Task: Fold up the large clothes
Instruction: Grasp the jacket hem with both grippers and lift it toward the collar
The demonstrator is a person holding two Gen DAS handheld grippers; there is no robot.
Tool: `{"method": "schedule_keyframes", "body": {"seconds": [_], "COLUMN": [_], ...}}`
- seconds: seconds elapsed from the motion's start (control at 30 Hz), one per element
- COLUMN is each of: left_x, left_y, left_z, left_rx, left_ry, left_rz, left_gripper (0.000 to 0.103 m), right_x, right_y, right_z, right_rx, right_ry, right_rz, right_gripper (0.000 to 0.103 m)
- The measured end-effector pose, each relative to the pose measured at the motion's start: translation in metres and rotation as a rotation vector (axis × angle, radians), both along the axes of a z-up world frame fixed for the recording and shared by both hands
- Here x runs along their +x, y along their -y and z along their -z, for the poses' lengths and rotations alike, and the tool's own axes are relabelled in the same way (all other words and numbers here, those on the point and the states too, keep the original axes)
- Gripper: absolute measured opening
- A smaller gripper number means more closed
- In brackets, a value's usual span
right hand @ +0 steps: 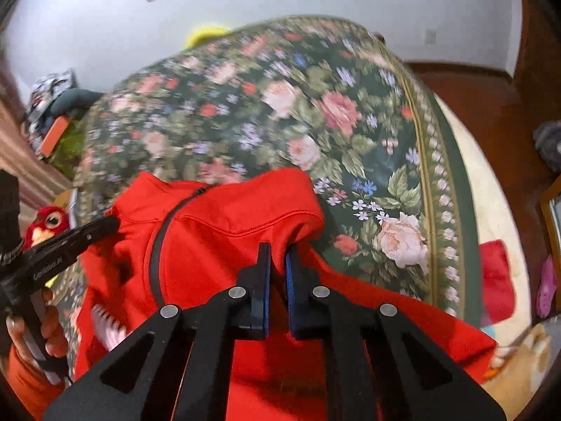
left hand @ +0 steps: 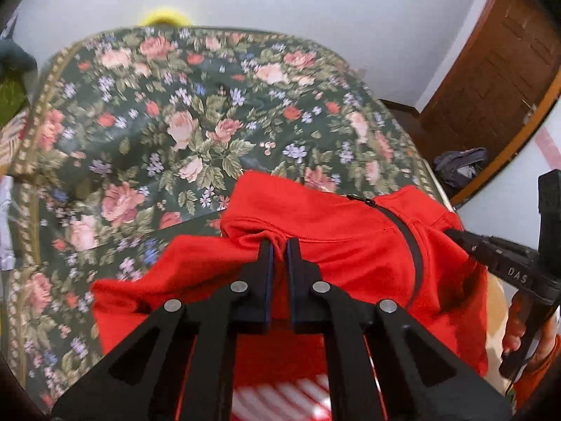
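Both the left gripper (left hand: 279, 245) and right gripper (right hand: 277, 251) angle downward, jaws apparently pinched closed.

jacket (left hand: 333, 245) showing solid red, black zipper (left hand: 410, 242) | bedspread (left hand: 157, 122) showing dark green, pink-red roses, blue flowers | grippers showing black, blue pads (right hand: 289, 280) | wall (left hand: 315, 7) showing white | door (left hand: 498, 80) showing brown

Even, soft indoor light; strong fisheye edge distortion, slight motion blur.

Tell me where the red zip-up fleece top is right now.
The red zip-up fleece top lies at the near edge of the floral bedspread, pinched on either side of its black zipper by the left gripper and right gripper.
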State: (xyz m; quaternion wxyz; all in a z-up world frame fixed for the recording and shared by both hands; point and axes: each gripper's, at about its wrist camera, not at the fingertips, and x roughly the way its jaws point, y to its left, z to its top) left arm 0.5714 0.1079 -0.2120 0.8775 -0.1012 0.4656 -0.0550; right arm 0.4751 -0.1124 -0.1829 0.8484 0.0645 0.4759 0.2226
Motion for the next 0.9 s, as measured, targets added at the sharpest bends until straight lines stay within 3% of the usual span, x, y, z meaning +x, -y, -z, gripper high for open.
{"method": "schedule_keyframes", "body": {"seconds": [0.2,0.37,0.53,0.67,0.9], "left_x": [-0.066,-0.122,-0.179,-0.218,-0.259], "left_y": [-0.003,0.006,0.011,0.012,0.004], "left_z": [-0.055,-0.066,-0.045,-0.01,0.04], "left_rx": [0.003,0.045,0.025,-0.023,-0.022], "left_ry": [0.078,0.086,0.045,-0.03,-0.144], "left_rz": [0.04,0.09,0.109,0.093,0.053], "left_gripper": [0.0,0.0,0.0,0.0,0.0], "right_x": [-0.06,-0.115,-0.158,-0.183,-0.209], "right_y": [0.007,0.013,0.012,0.015,0.017], "right_z": [-0.043,-0.043,-0.018,0.008,0.036], "right_rx": [0.022,0.03,0.019,0.018,-0.081], "right_ry": [0.085,0.058,-0.002,-0.06,-0.092], "right_rz": [-0.057,-0.105,-0.125,-0.113,-0.112], "right_gripper": [0.007,0.006,0.006,0.006,0.006]}}
